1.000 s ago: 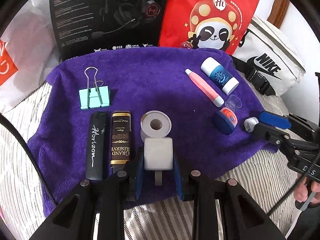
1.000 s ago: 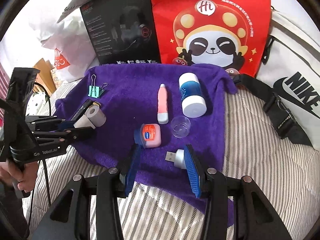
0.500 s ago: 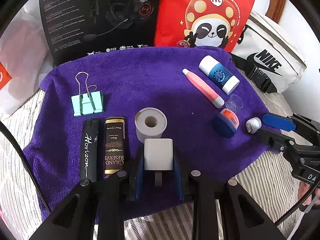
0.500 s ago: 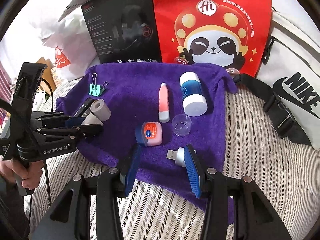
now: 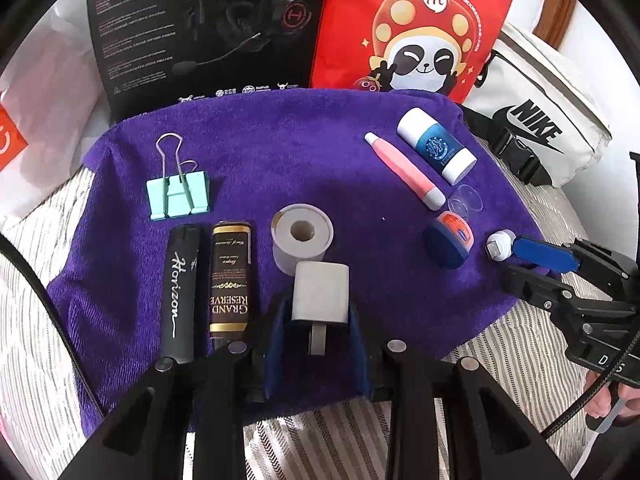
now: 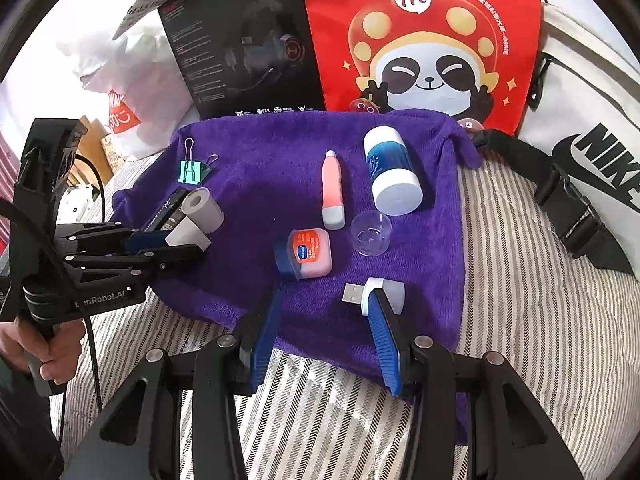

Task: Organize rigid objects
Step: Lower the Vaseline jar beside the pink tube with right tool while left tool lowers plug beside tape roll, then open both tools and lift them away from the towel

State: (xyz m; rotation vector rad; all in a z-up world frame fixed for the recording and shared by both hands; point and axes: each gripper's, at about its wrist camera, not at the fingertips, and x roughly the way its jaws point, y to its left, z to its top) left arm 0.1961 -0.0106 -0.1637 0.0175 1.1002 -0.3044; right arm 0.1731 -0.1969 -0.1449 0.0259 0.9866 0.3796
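My left gripper [image 5: 320,308] hangs over the near edge of the purple towel [image 5: 280,152], and its jaws are opening. A white charger block [image 5: 320,292] stands between the blue pads, loose at their tips, prong toward me, just in front of a grey tape roll [image 5: 302,242]. In the right wrist view my left gripper [image 6: 188,242] shows from the side with the charger block [image 6: 188,236] in it. My right gripper [image 6: 324,296] is open with only towel between the fingers. A white USB plug [image 6: 376,294] lies at its right fingertip.
On the towel lie a mint binder clip [image 5: 178,194], a black Horizon case [image 5: 180,292], a Grand Reserve bar [image 5: 231,276], a pink tube [image 5: 404,170], a blue-white bottle [image 5: 436,150], a clear cap [image 5: 466,202] and a Vaseline jar [image 5: 448,242]. Behind stand a black headset box [image 5: 200,28], a red panda bag [image 5: 412,28] and a white Nike bag [image 5: 536,120].
The white charger block has slid forward between the left pads, toward their tips. The tape roll now stands a little apart from it. The right gripper has not moved.
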